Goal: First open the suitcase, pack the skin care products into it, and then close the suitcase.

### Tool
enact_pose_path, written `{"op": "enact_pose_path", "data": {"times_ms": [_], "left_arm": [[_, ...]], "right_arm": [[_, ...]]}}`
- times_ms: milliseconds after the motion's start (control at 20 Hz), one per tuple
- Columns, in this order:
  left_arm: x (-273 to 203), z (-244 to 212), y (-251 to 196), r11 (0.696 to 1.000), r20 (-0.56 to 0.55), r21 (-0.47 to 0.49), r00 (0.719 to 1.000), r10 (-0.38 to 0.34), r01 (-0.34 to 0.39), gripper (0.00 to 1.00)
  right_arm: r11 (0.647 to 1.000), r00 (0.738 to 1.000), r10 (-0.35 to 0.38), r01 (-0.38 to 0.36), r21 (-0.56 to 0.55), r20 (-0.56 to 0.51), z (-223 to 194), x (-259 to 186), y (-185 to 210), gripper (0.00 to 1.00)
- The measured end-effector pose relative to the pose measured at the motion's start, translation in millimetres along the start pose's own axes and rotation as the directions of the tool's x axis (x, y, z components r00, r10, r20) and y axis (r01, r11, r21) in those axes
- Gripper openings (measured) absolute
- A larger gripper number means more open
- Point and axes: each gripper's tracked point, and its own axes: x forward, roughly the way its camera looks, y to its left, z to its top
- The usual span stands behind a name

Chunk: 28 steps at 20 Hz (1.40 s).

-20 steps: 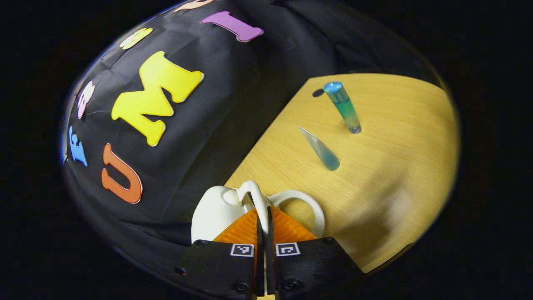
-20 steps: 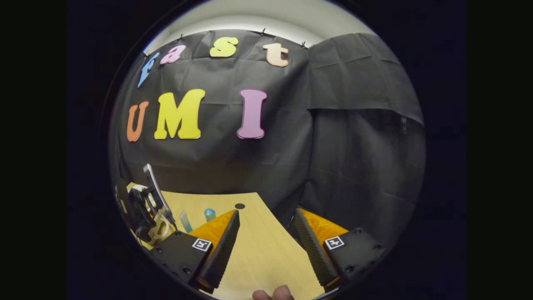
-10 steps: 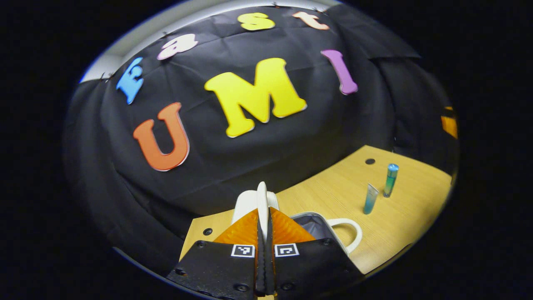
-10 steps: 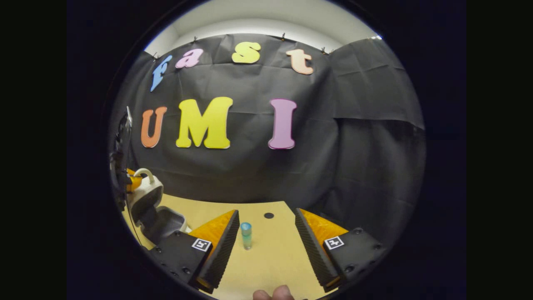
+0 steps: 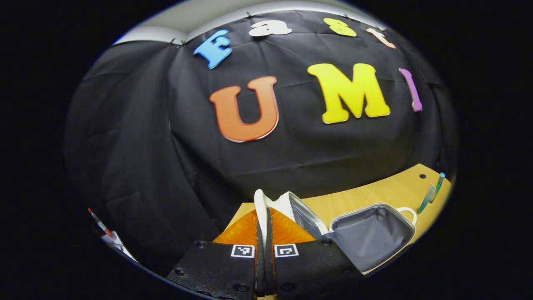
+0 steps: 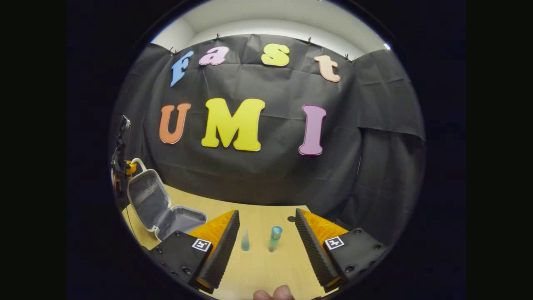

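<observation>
Left gripper view: left gripper (image 5: 264,233) at 6 o'clock, jaws pressed together on the thin white handle (image 5: 259,204) of the suitcase lid (image 5: 302,216), which rises just past the fingertips. Grey-lined suitcase base (image 5: 372,233) lying open on the wooden table (image 5: 366,193) toward 4 o'clock, a second white handle loop at its far end. Beyond it, near the 3 o'clock edge, two skin care products standing side by side: a tube (image 5: 425,201) and a small bottle (image 5: 436,186), well apart from the case.

Right gripper view: right gripper (image 6: 266,233) at 6 o'clock, jaws spread wide, nothing between them but bare tabletop. Straight ahead, framed by the two fingers, the tube (image 6: 245,241) at 6 o'clock and the bottle (image 6: 274,237) just beside it toward 5 o'clock, both upright. At 8 o'clock, the suitcase (image 6: 164,208) with lid tilted up and back, the other gripper (image 6: 118,166) holding the lid's handle at 9 o'clock. A fingertip (image 6: 272,294) at the very bottom edge.

Step in hand, by judgement: opening nearly finished, lid up but not yet let go. Next move likely calls for releasing the lid so that it rests open, then advancing the spread right jaws around one product, closing low enough on the slim body to avoid tipping it or knocking over its neighbour, and carrying it toward 8 o'clock into the lined base.
</observation>
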Motion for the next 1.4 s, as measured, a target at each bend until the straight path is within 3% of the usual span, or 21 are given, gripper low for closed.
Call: {"op": "enact_pose_path", "data": {"times_ms": [150, 250, 550, 650, 800, 850, 900, 950, 1000, 1150, 1200, 1250, 1400], "left_arm": [[17.2, -42.5, 32.5, 0.992, -0.073, -0.121, 0.997, 0.015, -0.024, 0.04], [40.4, -78.7, 31.8, 0.984, -0.126, -0.174, 0.992, 0.009, -0.031, 0.05], [82.1, -166.2, 21.2, 0.938, -0.282, -0.346, 0.955, -0.089, -0.015, 0.07], [86.9, -181.1, 11.3, 0.928, -0.31, -0.373, 0.942, -0.13, 0.005, 0.06], [92.3, -191.0, 7.6, 0.924, -0.331, -0.383, 0.934, -0.137, 0.0, 0.08], [92.1, -191.6, 10.3, 0.925, -0.333, -0.38, 0.934, -0.127, -0.009, 0.12], [88.6, -192.6, 12.5, 0.927, -0.339, -0.374, 0.932, -0.126, -0.011, 0.22], [88.4, -195.9, 17.3, 0.935, -0.35, -0.355, 0.93, -0.108, -0.025, 0.23], [85.5, -194.2, 21.9, 0.941, -0.353, -0.336, 0.931, -0.09, -0.037, 0.17], [69.6, -152.5, 15.5, 0.941, -0.283, -0.337, 0.955, -0.084, -0.017, 0.53], [61.6, -132.7, 9.6, 0.945, -0.252, -0.328, 0.964, -0.082, -0.005, 0.9], [50.3, -109.8, 5.4, 0.952, -0.216, -0.306, 0.974, -0.068, -0.002, 0.82], [16.6, -39.4, -9.6, 0.981, -0.073, -0.188, 0.997, 0.028, -0.041, 0.99]], "right_arm": [[0.999, 1.0, 0.01, -0.01, -0.034, 0.0, 4.0, -2.5, 13.5, 0.8], [0.998, 1.0, 0.016, -0.017, -0.062, -0.007, 3.3, -3.4, 22.2, 0.8], [0.989, 0.998, 0.052, -0.056, -0.137, -0.034, 0.6, -7.5, 53.7, 0.8], [0.987, 0.996, 0.075, -0.082, -0.138, -0.056, -2.7, -5.6, 65.1, 0.8], [0.986, 0.994, 0.098, -0.105, -0.13, -0.055, 2.2, -3.3, 80.4, 0.77], [0.985, 0.993, 0.105, -0.112, -0.134, -0.055, 2.5, -2.2, 84.6, 0.8], [0.984, 0.992, 0.113, -0.12, -0.135, -0.061, -0.3, -2.0, 88.9, 0.8], [0.983, 0.991, 0.118, -0.127, -0.131, -0.068, -2.4, -1.5, 91.0, 0.8], [0.984, 0.99, 0.121, -0.128, -0.126, -0.068, -2.8, -1.3, 91.1, 0.8], [0.987, 0.992, 0.117, -0.122, -0.107, -0.051, 1.2, 1.0, 88.3, 0.8], [0.988, 0.992, 0.117, -0.122, -0.095, -0.05, -0.6, 1.6, 87.3, 0.8], [0.989, 0.991, 0.123, -0.127, -0.082, -0.05, -1.8, 2.5, 86.0, 0.8], [0.991, 0.991, 0.125, -0.127, -0.041, -0.044, -6.2, 4.4, 70.3, 0.8]]}}
